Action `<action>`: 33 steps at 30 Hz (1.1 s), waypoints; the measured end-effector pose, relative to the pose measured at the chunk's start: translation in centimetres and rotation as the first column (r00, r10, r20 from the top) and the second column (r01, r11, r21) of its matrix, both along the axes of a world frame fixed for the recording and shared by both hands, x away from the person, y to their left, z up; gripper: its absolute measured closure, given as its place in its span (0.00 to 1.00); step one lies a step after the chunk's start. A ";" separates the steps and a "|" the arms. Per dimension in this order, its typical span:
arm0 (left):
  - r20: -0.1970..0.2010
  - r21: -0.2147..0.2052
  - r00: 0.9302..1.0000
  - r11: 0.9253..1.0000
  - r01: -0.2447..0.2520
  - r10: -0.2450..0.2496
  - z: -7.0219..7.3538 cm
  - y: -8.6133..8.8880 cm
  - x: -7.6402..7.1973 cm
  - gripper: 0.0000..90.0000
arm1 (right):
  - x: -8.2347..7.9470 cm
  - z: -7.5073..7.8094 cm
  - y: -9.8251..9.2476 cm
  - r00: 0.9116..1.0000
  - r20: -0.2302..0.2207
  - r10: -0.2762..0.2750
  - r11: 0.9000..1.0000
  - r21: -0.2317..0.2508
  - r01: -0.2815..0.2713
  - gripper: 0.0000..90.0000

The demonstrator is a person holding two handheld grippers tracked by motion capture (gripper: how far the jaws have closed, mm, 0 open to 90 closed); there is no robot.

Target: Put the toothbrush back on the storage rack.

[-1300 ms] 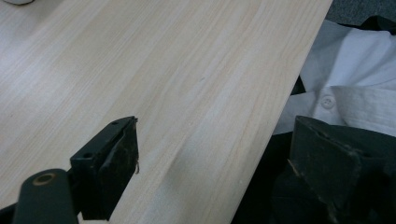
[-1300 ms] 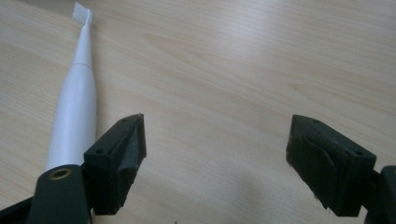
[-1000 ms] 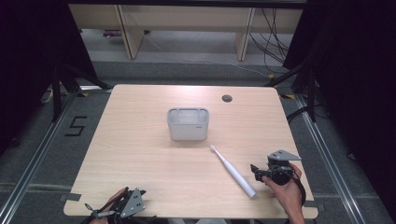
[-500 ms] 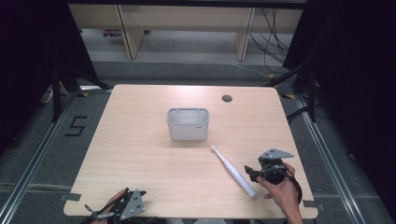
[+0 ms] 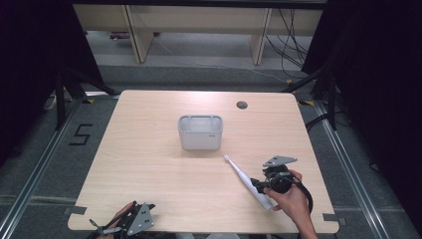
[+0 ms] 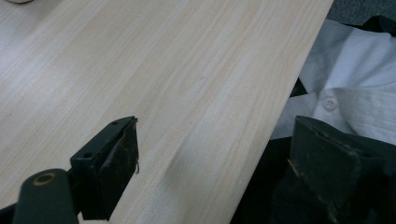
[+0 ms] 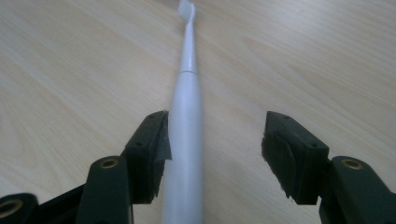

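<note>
One toothbrush (image 5: 245, 180), one caddy (image 5: 200, 132) on the table (image 5: 149, 164). Your right gripper (image 7: 215, 154) has just been closing – half open, brush between the jaws, against one pad, not yet clamped. Left gripper (image 6: 210, 172) released, empty, at the near table edge.

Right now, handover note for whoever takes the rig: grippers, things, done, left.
Right gripper: jaws have just been closing around the white toothbrush; one pad touches the handle, the other stands off, so no grip yet.
Left gripper: open, idle at the near table edge.
Toothbrush lies flat on the table, head toward the grey holder, apart from it.
Done: right gripper lined up on the handle.
Left: probably close, lift, place in holder.
</note>
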State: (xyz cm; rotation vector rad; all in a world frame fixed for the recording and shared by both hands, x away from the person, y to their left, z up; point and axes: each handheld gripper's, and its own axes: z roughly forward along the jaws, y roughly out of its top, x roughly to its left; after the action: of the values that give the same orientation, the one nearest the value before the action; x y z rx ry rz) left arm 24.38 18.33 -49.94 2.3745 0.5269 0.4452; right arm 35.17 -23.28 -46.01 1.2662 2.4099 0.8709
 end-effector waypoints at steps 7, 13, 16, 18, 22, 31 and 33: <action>0.002 0.002 1.000 1.000 0.000 0.000 0.0 0.0 0.0 0.17 | 0.2 -0.2 1.4 0.998 -0.057 0.028 0.999 -0.031 -0.030 0.48; 0.002 0.003 1.000 1.000 0.001 -0.001 0.0 0.0 0.0 0.17 | 1.0 -0.6 2.2 0.995 -0.077 0.069 0.994 -0.074 -0.074 0.51; -0.002 -0.001 1.000 1.000 0.001 -0.001 0.0 0.0 -0.1 0.17 | 1.1 -0.7 2.7 0.991 -0.125 0.045 0.996 -0.074 -0.054 0.53; 0.002 0.003 1.000 1.000 0.001 -0.001 0.0 0.0 0.0 0.17 | 1.2 -0.7 3.0 0.989 -0.138 0.050 0.994 -0.086 -0.063 0.54; 0.000 0.004 1.000 1.000 0.003 -0.003 0.0 0.0 0.0 0.17 | 1.7 -1.0 3.2 0.986 -0.148 0.072 0.991 -0.103 -0.088 0.55; -0.001 0.006 1.000 1.000 0.002 -0.002 0.0 0.0 0.1 0.17 | 2.4 -1.1 3.8 0.977 -0.192 0.095 0.983 -0.137 -0.123 0.57; -0.001 0.008 1.000 1.000 0.003 -0.003 -0.1 0.0 0.1 0.17 | 2.5 -1.2 3.8 0.976 -0.192 0.103 0.981 -0.141 -0.131 0.57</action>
State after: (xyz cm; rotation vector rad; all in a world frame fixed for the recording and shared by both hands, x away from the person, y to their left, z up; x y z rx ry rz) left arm 24.44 18.33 -50.00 2.3831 0.5225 0.4461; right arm 37.72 -19.48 -47.18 1.2047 2.6613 0.6078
